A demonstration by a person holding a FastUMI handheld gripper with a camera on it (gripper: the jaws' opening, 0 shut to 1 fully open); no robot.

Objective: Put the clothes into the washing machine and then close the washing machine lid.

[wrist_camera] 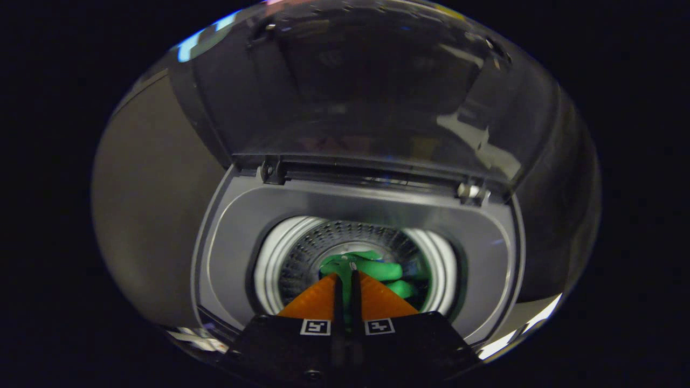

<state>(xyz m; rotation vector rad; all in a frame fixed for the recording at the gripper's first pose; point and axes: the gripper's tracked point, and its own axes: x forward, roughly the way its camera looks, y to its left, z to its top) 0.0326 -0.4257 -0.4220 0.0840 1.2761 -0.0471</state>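
Lying down in the washing machine (356,215) drum, the green clothes (377,269) are in. The gripper (345,277) fingers sit nearly together, holding nothing. The lid (350,91) still stands open.

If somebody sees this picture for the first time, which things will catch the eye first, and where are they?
The bright green garment stands out most, lying down inside the perforated drum just beyond the fingertips. The gripper points into the drum opening, its fingers almost together with only a thin gap. Behind the opening, the washing machine lid stands raised on its hinges, dark and glossy with reflections.
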